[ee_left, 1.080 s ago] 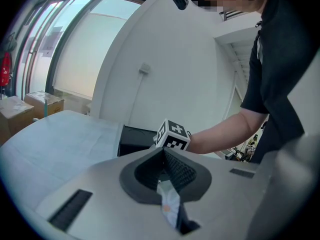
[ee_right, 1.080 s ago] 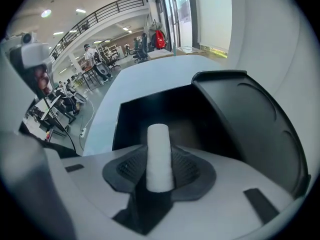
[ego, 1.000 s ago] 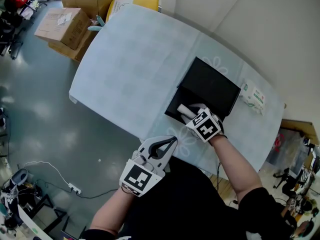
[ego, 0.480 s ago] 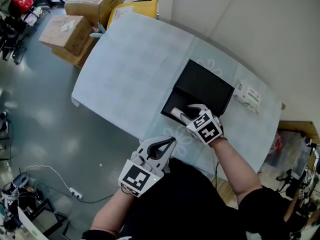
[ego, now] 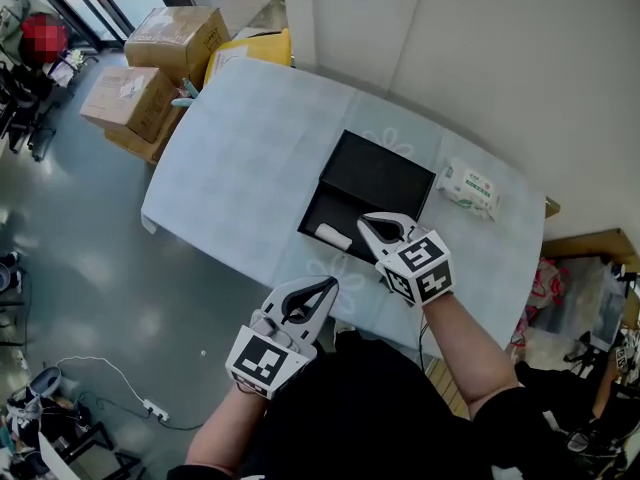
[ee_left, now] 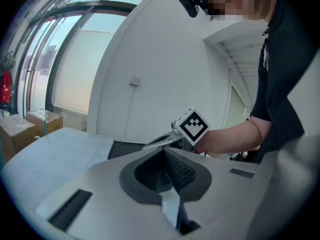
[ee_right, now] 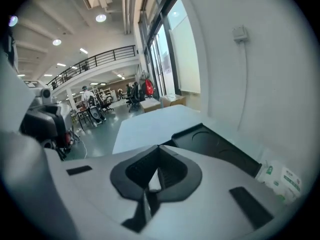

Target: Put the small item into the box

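Observation:
The black box (ego: 380,180) lies open on the light blue table (ego: 250,148). A small white cylinder-shaped item (ego: 333,236) rests inside it at the near left corner. My right gripper (ego: 364,220) hovers over the box's near edge, just right of the item, shut and empty. My left gripper (ego: 330,286) is held off the table's near edge, shut with nothing in it. In the right gripper view the shut gripper (ee_right: 159,147) points over the box (ee_right: 215,144). The left gripper view shows its shut gripper (ee_left: 163,150) and, beyond it, the right gripper's marker cube (ee_left: 192,125).
A pack of wipes (ego: 468,188) lies right of the box near the wall. Cardboard boxes (ego: 150,78) and a yellow bin (ego: 250,48) stand on the floor beyond the table's far left end. The white wall runs along the table's right side.
The right gripper has let go of the white item, which now lies in the box. It has drawn back to the right and its jaws have shut. The left gripper barely moved.

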`<action>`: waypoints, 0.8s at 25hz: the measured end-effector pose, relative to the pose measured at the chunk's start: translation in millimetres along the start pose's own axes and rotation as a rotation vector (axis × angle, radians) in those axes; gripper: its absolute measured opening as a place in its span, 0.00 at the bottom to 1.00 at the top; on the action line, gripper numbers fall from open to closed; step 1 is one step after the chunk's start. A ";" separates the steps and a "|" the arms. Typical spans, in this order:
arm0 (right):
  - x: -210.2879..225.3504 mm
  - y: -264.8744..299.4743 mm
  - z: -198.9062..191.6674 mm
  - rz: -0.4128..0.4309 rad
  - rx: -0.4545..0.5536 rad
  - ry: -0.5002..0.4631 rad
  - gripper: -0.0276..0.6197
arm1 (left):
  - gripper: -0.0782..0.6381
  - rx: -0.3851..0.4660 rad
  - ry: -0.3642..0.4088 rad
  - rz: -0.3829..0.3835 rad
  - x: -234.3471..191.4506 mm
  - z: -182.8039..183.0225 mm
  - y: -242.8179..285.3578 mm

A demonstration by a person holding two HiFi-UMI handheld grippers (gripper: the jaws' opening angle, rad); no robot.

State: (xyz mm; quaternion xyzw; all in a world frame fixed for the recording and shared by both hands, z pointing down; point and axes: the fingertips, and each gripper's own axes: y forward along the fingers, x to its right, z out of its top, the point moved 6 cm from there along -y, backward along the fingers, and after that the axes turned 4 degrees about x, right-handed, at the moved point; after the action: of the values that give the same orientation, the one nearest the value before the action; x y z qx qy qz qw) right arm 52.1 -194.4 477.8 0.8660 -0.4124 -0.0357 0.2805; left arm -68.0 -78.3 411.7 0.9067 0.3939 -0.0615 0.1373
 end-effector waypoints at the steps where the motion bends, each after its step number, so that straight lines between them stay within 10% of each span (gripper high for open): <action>1: -1.4 -8.6 4.3 0.001 0.029 0.007 0.06 | 0.12 0.002 0.005 0.007 3.6 2.7 -0.2; 20: -54.1 -119.8 48.3 0.068 0.314 -0.039 0.06 | 0.12 0.110 0.059 0.076 36.8 46.8 -23.0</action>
State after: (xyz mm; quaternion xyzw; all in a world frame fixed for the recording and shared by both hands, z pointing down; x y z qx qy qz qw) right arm 85.6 -116.5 366.4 0.8838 -0.4476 0.0217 0.1346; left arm -59.9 -51.5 354.3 0.9286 0.3591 -0.0510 0.0780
